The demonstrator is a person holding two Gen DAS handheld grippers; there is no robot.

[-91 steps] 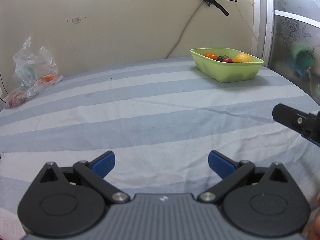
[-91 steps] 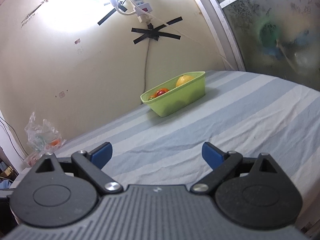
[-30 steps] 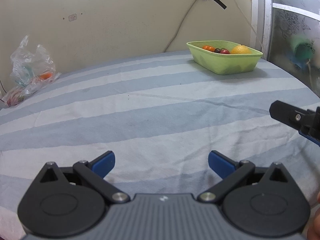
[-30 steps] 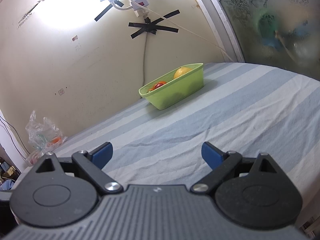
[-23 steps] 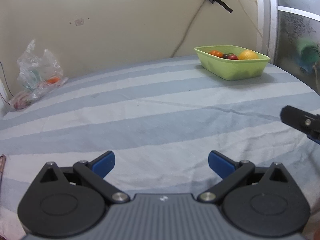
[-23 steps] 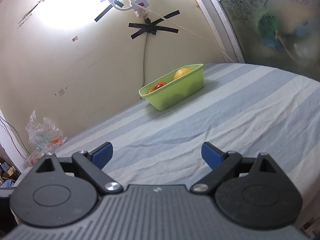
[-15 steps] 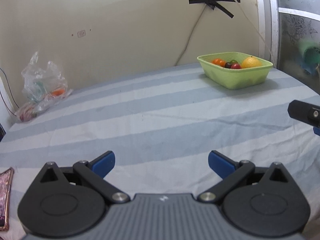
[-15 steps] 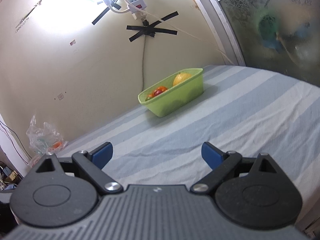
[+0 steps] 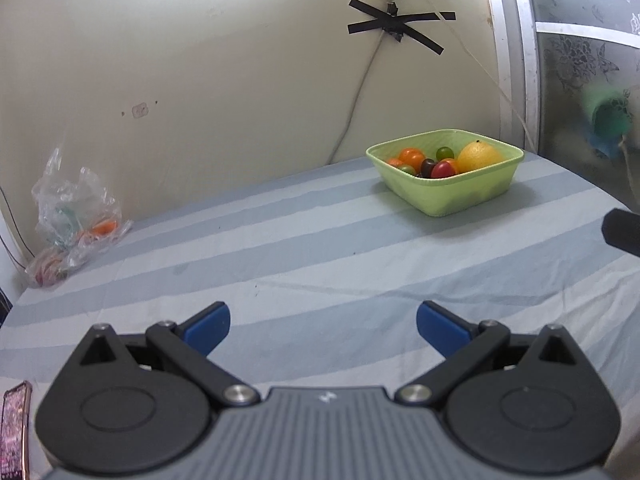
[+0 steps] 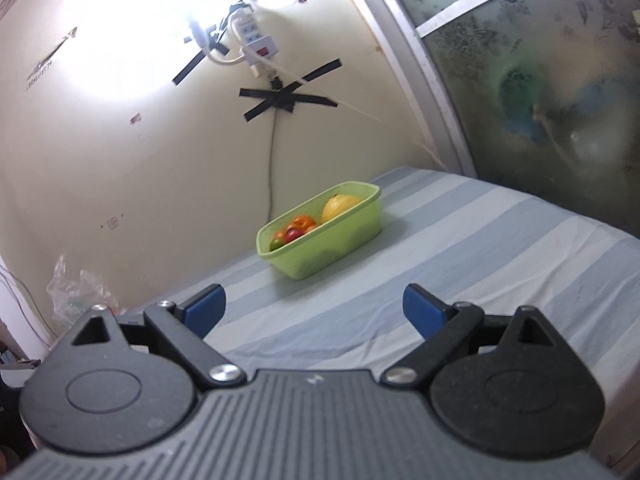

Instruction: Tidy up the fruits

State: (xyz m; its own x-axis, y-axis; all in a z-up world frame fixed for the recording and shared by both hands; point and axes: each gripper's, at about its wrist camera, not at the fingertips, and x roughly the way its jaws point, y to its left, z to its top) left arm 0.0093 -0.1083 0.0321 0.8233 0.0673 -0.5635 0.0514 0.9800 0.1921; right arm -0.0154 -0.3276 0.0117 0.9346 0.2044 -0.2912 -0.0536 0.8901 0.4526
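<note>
Both cameras are tilting up versus a second ago, so the green basket [image 9: 448, 196] is sitting lower in view and its contents are showing better. Left claw [image 9: 322, 326] is hovering over the striped sheet [image 9: 280, 248], blue fingertips [image 9: 206, 326] spread apart, holding nothing. Right claw [image 10: 314, 307] is likewise gaping wide and empty, pointing at the basket. Nothing is lying between claws and basket. Basket is resting far back near the wall, holding a yellow citrus [image 9: 478, 156], orange fruit [image 9: 412, 156], red, dark and green cherry tomatoes [image 9: 442, 168]. Crumpled plastic bag [image 9: 72, 216] is sitting at the far left. A phone [image 9: 14, 428] is peeking in at lower left.
</note>
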